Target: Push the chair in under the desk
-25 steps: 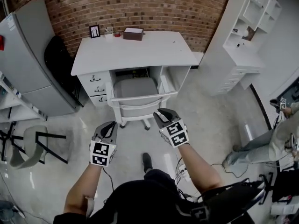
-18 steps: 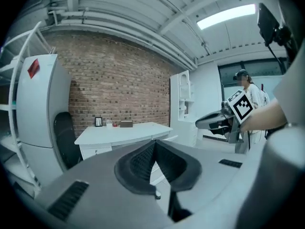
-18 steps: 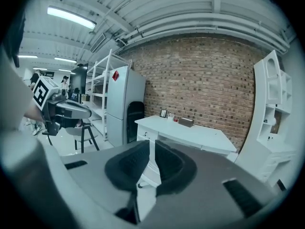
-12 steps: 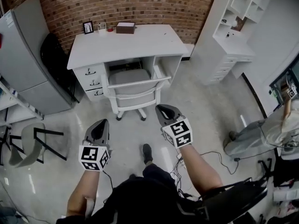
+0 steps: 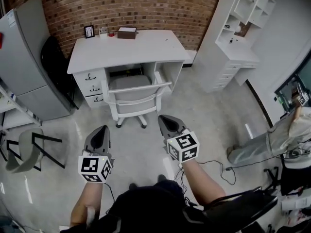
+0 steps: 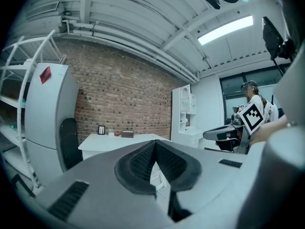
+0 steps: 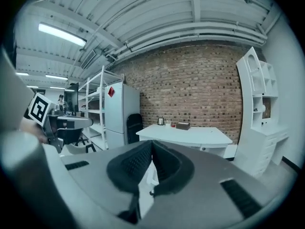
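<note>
A white chair (image 5: pixel 134 95) with a grey seat stands at the white desk (image 5: pixel 127 49), its seat partly in the kneehole and its backrest toward me. My left gripper (image 5: pixel 102 130) hovers over the floor, well short of the chair, jaws shut and empty. Slightly closer to the chair's right rear, my right gripper (image 5: pixel 164 119) is also shut with nothing held. In the left gripper view the closed pads (image 6: pixel 155 149) point at the desk (image 6: pixel 119 139). The right gripper view shows closed pads (image 7: pixel 151 147) below the desk (image 7: pixel 187 133).
A grey refrigerator (image 5: pixel 22 64) and a black chair (image 5: pixel 54 57) stand left of the desk. A white shelf unit (image 5: pixel 235 38) is on the right. A person (image 5: pixel 284 137) stands at far right. Cables (image 5: pixel 218 165) lie on the floor. A folding chair (image 5: pixel 26 149) sits at left.
Both grippers have drawn back from the chair's backrest toward me. The right jaws have closed. The chair now stands farther from the grippers.
</note>
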The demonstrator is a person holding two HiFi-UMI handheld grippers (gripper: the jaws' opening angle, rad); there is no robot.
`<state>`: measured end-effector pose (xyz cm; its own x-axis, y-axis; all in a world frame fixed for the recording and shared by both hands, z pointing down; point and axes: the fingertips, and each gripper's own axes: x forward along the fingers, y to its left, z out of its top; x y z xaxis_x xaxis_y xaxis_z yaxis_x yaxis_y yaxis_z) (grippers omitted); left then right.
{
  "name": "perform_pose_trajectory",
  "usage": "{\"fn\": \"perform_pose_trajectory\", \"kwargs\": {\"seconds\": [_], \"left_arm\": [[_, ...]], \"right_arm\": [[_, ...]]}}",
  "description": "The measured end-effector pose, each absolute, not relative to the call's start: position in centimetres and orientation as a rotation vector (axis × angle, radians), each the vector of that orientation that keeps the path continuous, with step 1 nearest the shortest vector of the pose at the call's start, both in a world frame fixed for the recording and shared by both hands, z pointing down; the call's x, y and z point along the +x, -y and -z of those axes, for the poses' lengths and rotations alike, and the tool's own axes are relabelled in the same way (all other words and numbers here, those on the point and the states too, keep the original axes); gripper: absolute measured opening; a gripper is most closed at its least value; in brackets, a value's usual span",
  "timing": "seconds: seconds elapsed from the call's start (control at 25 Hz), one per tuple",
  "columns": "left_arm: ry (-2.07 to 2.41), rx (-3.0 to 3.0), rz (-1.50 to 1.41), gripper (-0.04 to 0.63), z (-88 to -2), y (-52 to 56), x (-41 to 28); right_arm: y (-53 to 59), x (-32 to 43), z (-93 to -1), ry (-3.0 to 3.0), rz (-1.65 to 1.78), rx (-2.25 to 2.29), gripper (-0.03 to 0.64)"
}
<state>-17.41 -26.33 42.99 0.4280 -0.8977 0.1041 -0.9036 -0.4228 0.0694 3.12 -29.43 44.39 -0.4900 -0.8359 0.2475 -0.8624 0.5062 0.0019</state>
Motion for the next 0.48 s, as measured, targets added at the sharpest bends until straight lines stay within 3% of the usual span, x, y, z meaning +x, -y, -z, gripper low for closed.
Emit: {"fn": "perform_pose_trajectory", "kwargs": {"seconds": [0.48], "left_arm": [[1.701, 2.512, -0.028, 0.007, -39.7, 26.5, -11.6]], "right_arm": [[30.1, 9.2, -41.6, 2.528, -0.198, 1.526, 0.008]]}}
